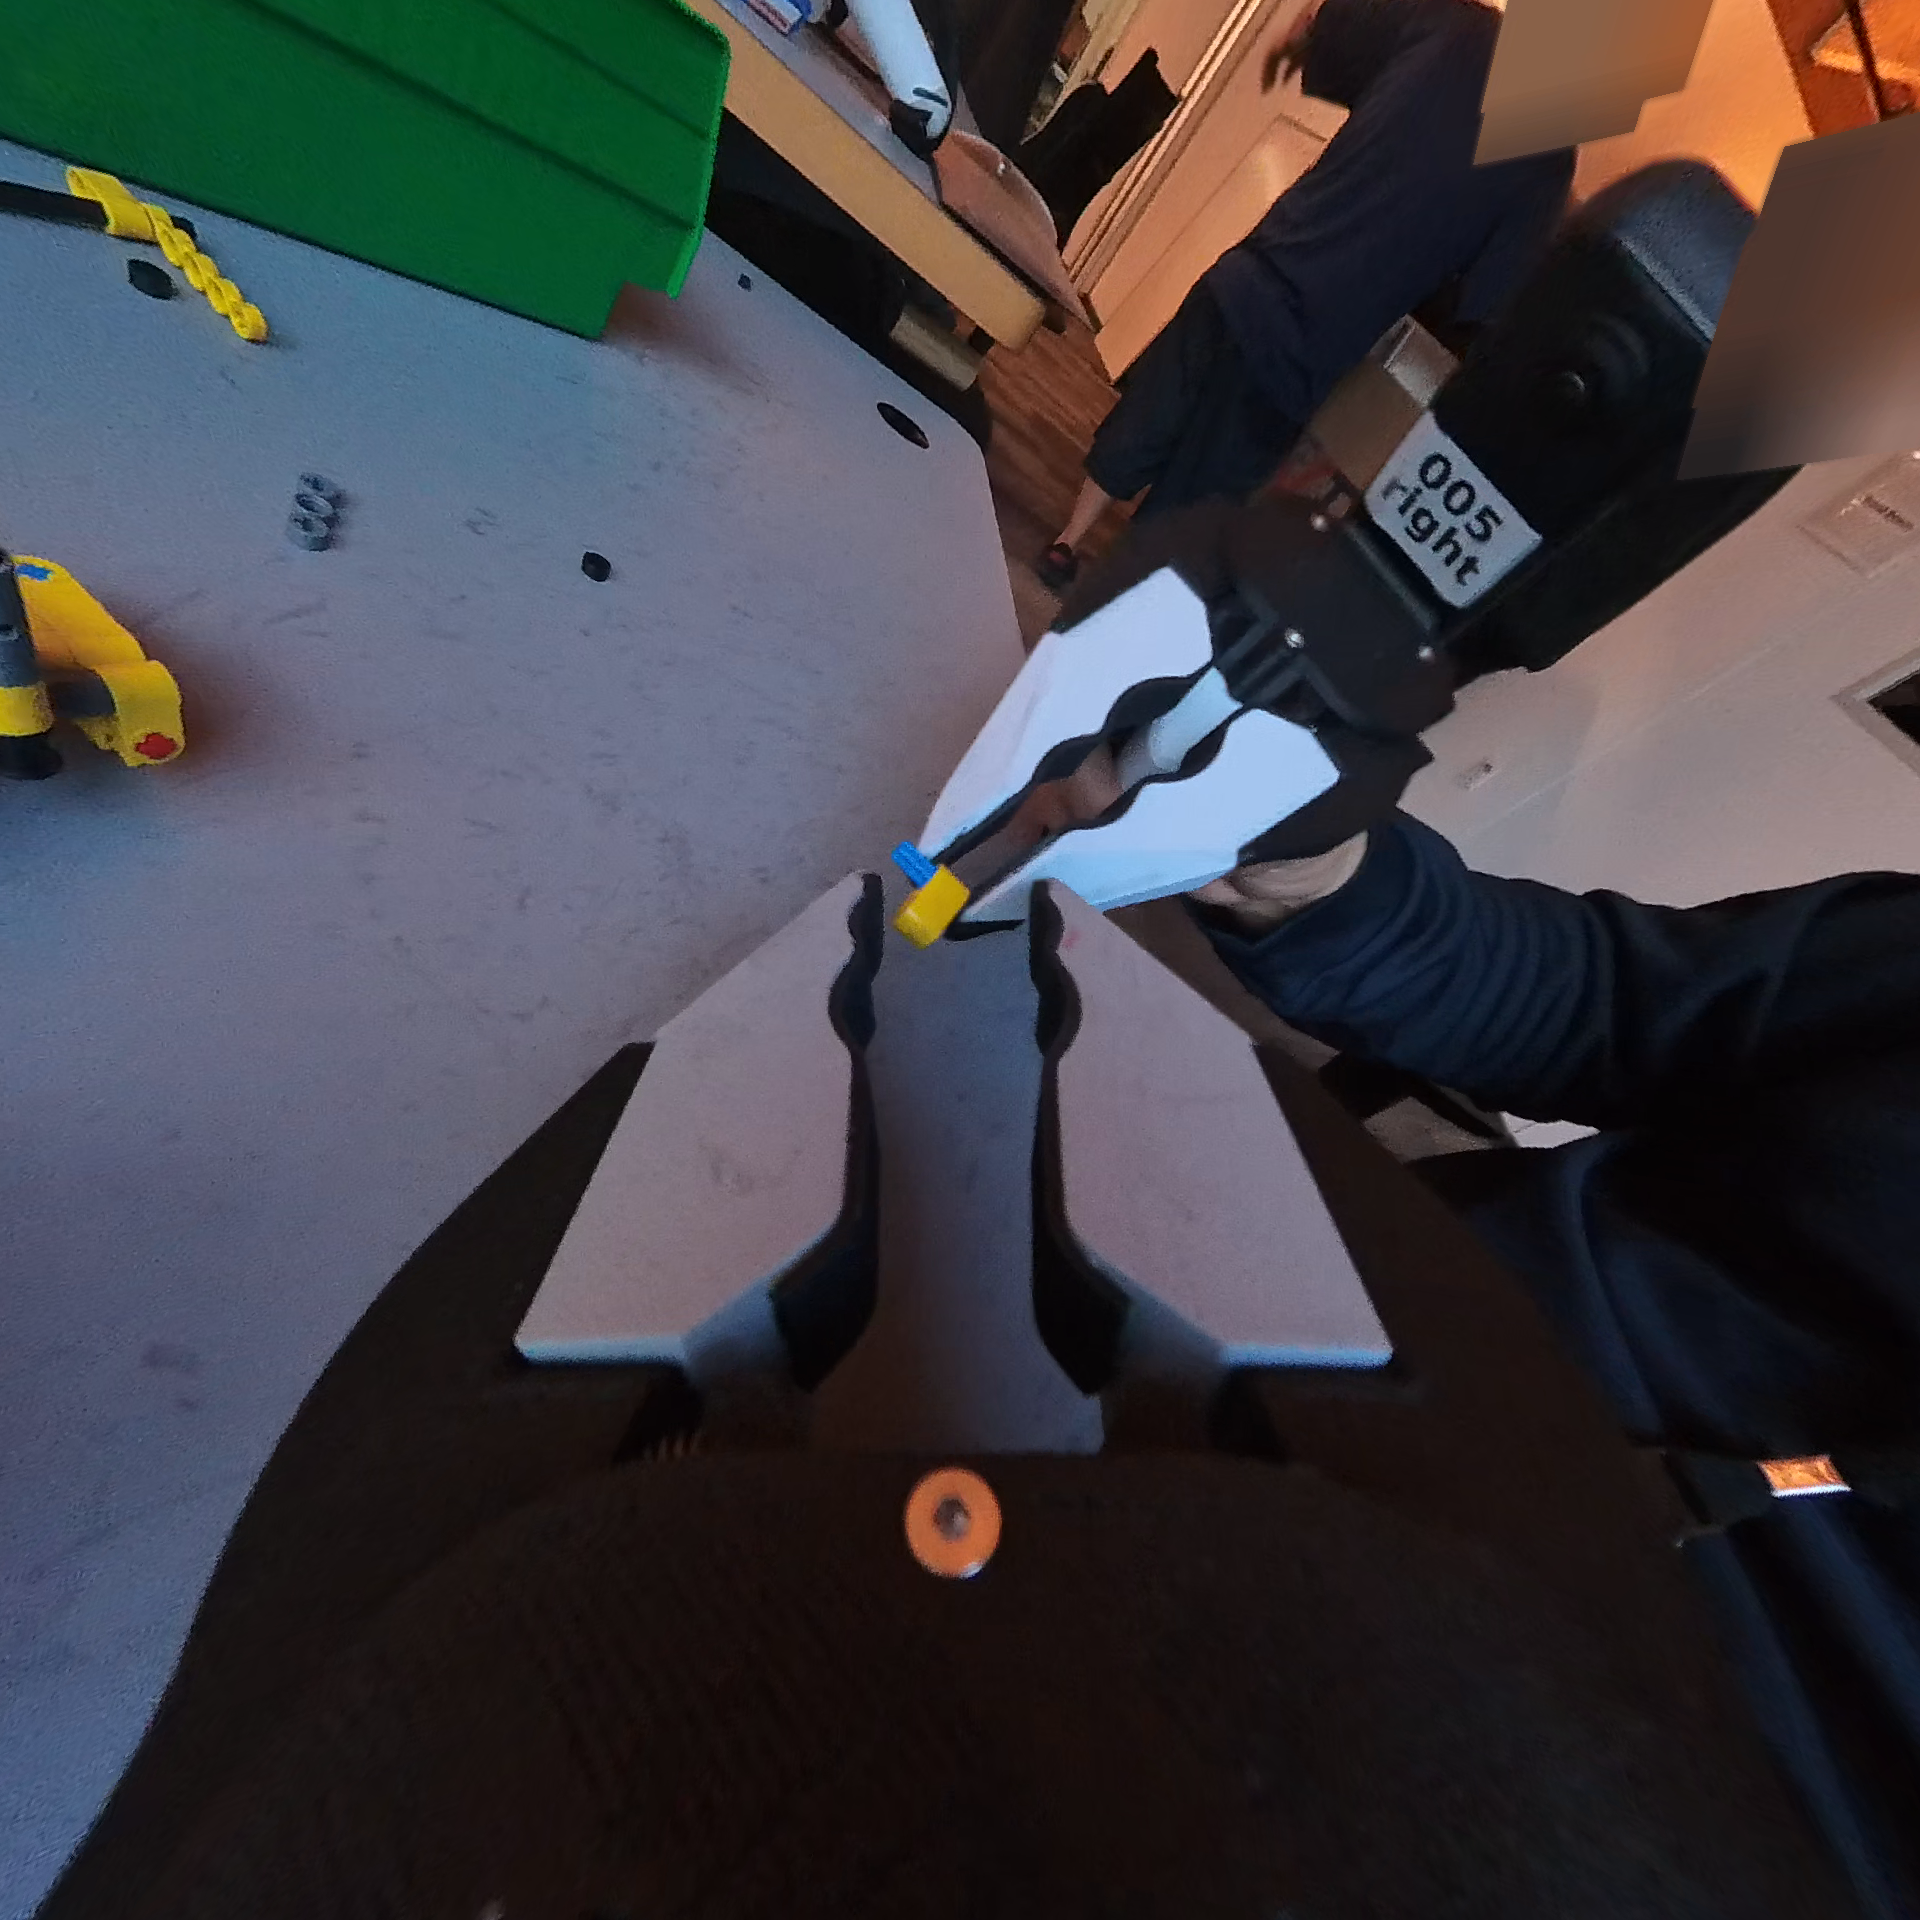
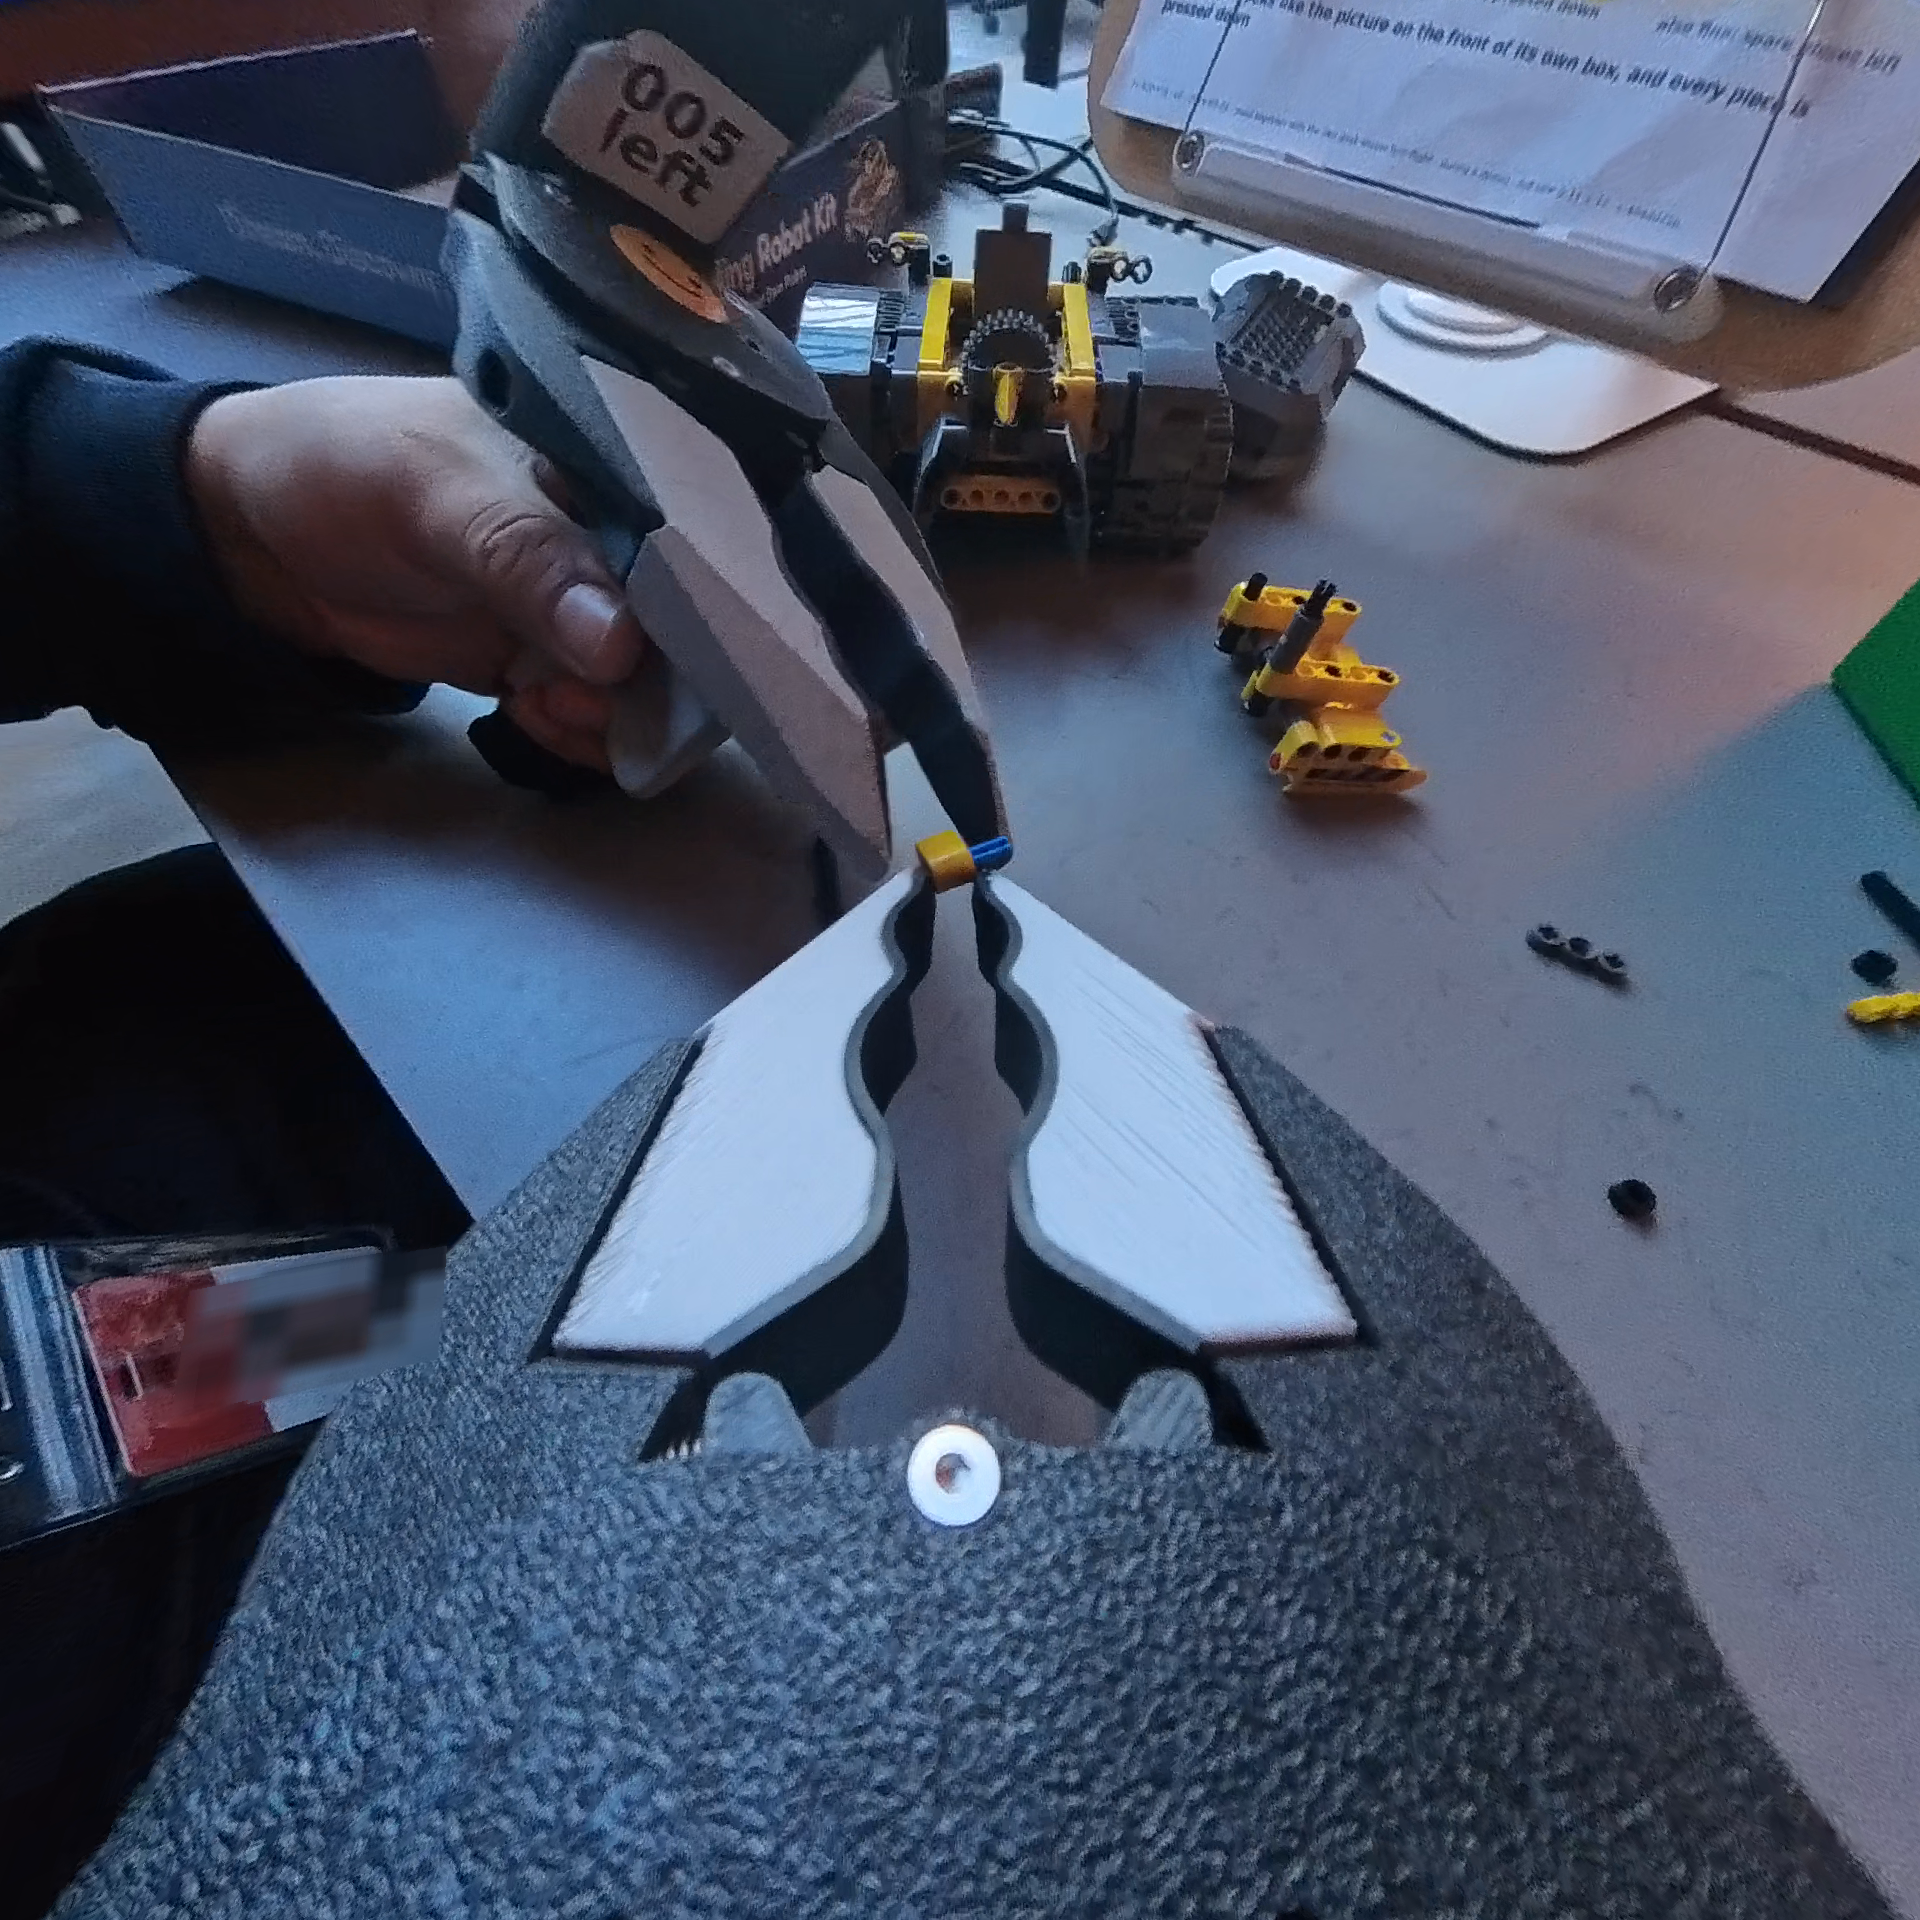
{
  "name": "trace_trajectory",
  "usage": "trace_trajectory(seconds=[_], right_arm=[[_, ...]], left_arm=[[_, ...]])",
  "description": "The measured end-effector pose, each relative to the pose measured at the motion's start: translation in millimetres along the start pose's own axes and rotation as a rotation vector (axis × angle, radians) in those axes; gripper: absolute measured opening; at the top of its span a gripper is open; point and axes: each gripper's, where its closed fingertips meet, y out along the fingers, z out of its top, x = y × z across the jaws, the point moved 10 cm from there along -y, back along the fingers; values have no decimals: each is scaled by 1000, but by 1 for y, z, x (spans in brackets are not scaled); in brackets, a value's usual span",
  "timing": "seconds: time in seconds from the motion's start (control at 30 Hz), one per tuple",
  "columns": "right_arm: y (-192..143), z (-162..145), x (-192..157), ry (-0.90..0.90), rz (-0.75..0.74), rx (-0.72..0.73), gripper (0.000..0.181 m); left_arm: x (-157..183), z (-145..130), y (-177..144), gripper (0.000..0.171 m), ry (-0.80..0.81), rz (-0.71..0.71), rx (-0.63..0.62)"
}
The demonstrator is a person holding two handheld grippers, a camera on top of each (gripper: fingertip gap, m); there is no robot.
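Observation:
My right gripper (image 2: 951, 885) is shut on a small yellow bush with a blue pin (image 2: 948, 860) through it, pinched at the very fingertips above the grey table (image 2: 1403, 1091). My left gripper (image 1: 956, 899) is open, its two fingertips on either side of the same yellow and blue piece (image 1: 928, 902), very close to it. In the left wrist view the right gripper (image 1: 948, 891) comes in from the upper right. In the right wrist view the left gripper (image 2: 925, 842) comes in from the upper left, held by a hand (image 2: 416, 540).
A yellow and black brick-built vehicle (image 2: 1039, 416) stands at the back. A yellow sub-assembly (image 2: 1320, 696) lies near it and shows in the left wrist view (image 1: 94, 665). A green bin (image 1: 416, 135), a yellow beam (image 1: 187, 260) and small loose pieces (image 2: 1577, 951) lie around. A person (image 1: 1299, 260) stands beyond the table. Left and right tips are no more than a few centimetres apart.

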Motion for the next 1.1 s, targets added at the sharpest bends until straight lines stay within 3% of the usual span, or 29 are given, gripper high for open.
trace_trajectory(seconds=[0.3,0.53,0.73,1.1], right_arm=[[1,-2,18,159,49,3,4],[-4,-3,34,312,123,61,4],[-2,-4,39,437,222,92,4],[8,-12,44,724,405,144,4]], left_arm=[[10,6,-10,32,230,142,-19],[19,5,-11,43,553,302,-85],[32,-2,-4,39,831,406,-106],[40,-10,0,29,1154,577,-161]])
